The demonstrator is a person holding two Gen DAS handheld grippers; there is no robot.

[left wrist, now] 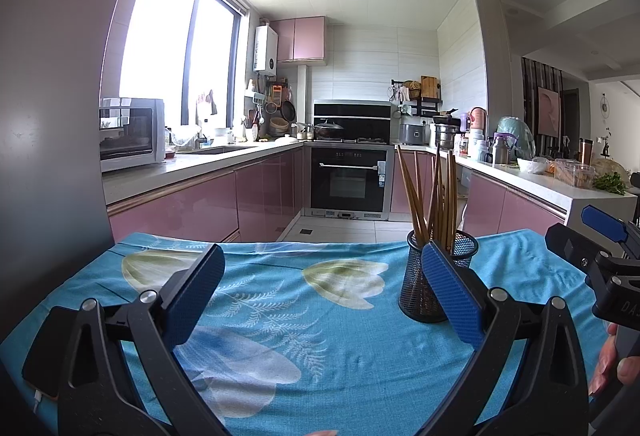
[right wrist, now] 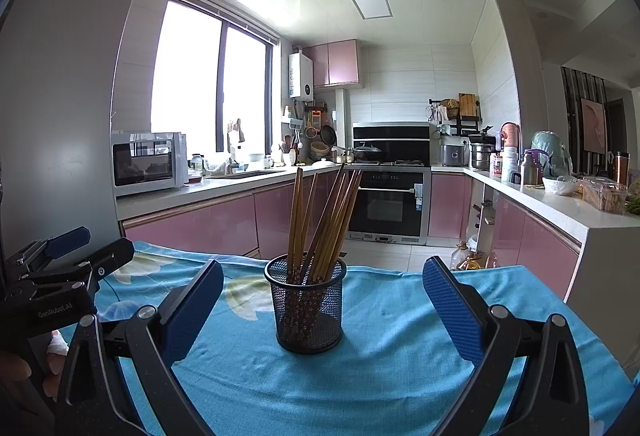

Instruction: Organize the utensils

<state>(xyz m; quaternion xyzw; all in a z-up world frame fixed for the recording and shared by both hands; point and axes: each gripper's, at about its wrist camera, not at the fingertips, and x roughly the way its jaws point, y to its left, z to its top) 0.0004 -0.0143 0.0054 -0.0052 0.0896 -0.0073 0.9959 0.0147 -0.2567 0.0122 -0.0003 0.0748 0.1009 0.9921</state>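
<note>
Left hand-held gripper (left wrist: 320, 284): fingers spread wide, holding nothing, above the blue floral cloth (left wrist: 280, 316). Right hand-held gripper (right wrist: 323, 300): fingers spread wide, holding nothing. Black mesh holder (right wrist: 307, 310): upright on the cloth-covered counter, between the right fingers' line of sight, touching neither. Wooden chopsticks (right wrist: 324, 220): a bundle standing in the holder, tips fanned upward. Beyond: pink kitchen cabinets (right wrist: 192, 228), built-in oven (right wrist: 386, 202), microwave (right wrist: 146, 162).

The left claw (right wrist: 60, 268), seen at the left edge of the right wrist view, bears "GenRobot.AI" in pale letters on its black body. The right claw (left wrist: 600, 248), in the left wrist view, shows only "DAS", cut off by the frame.
</note>
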